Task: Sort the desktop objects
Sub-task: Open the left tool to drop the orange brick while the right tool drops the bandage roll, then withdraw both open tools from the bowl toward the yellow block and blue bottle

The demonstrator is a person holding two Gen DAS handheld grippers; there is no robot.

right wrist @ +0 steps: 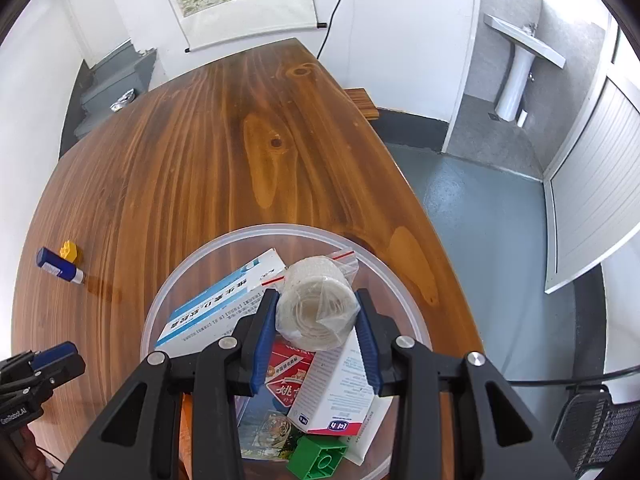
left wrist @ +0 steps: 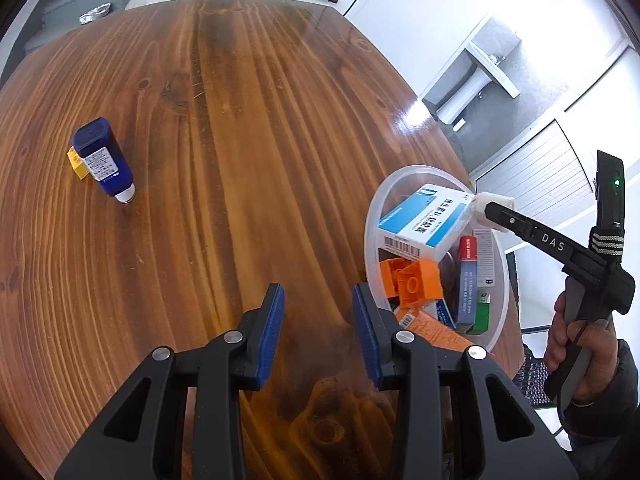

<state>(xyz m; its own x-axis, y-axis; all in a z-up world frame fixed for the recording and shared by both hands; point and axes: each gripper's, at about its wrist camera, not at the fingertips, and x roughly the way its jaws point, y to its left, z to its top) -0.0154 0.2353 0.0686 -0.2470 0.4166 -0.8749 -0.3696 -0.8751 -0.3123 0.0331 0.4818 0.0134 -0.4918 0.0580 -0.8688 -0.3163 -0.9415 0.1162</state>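
Observation:
My right gripper (right wrist: pixel 316 297) is shut on a white bandage roll (right wrist: pixel 316 312) in a clear zip bag, held over a clear round container (right wrist: pixel 280 230). Inside the container lie a blue-and-white box (right wrist: pixel 216 308), a red box (right wrist: pixel 286 380), a white-and-pink box (right wrist: pixel 340 396) and a green brick (right wrist: pixel 318 458). My left gripper (left wrist: pixel 318 332) is open with nothing between its blue pads, above the bare wood just left of the container (left wrist: pixel 370 216). A dark blue bottle (left wrist: pixel 104 160) lies far to the left on the table, with a yellow brick (left wrist: pixel 77 162) touching it.
The wooden table (right wrist: pixel 260 140) ends close to the right of the container, with grey floor (right wrist: pixel 480 208) beyond. A crumpled foil piece (left wrist: pixel 95 13) sits past the far left corner. A hand (left wrist: pixel 576 360) grips the right tool. An orange brick (left wrist: pixel 412 280) lies in the container.

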